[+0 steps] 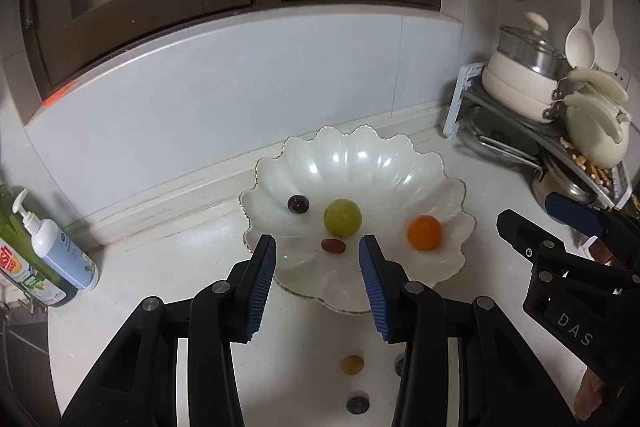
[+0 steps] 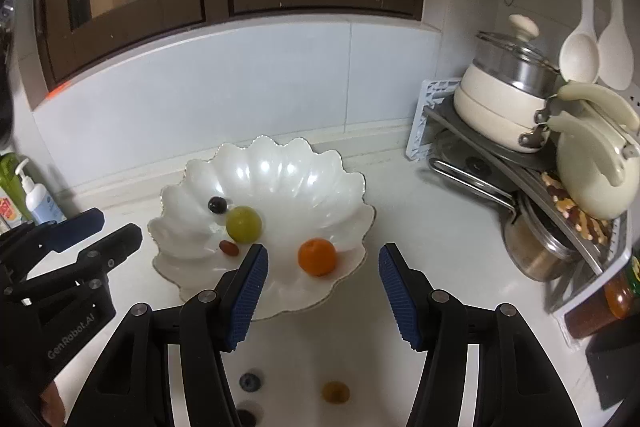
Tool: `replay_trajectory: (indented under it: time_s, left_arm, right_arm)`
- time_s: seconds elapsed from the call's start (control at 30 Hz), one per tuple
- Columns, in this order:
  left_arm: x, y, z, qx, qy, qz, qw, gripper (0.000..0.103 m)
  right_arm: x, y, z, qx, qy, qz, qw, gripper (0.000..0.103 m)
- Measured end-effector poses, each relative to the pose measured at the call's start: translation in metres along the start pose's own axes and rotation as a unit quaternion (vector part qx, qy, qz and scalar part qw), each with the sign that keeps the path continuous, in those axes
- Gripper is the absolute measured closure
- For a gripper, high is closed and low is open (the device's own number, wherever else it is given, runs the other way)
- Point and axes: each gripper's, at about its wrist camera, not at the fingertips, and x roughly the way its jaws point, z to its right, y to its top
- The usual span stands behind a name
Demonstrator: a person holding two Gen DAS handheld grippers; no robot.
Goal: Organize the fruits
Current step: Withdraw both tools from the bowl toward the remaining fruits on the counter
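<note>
Hovering: L tool (image 1: 318,283) & R tool (image 2: 323,289) part-open, empty, above dish (image 1: 452,259).

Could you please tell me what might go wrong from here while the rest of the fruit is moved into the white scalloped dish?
1. The small yellow-brown fruit and dark blue berry left on the white countertop sit low between the left gripper arms, so they could be nudged and roll.
2. The orange round fruit rests near the shallow front rim of the white scalloped dish; a bump might tip it out.
</note>
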Motion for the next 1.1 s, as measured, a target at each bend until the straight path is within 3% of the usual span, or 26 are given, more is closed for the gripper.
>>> replay_trajectory:
  time_s: [0.67, 1.1]
  left_arm:
    - [-0.067, -0.022, 0.009, 0.012, -0.010, 0.050, 0.9986, 0.060]
    - [-0.087, -0.045, 0.008, -0.011, -0.031, 0.046, 0.9984, 0.060]
  right_arm:
    - [-0.063, -0.024, -0.001, 0.026, 0.002, 0.048, 0.999, 0.044]
    - [-0.080, -0.049, 0.003, 0.023, -0.006, 0.051, 0.998, 0.044]
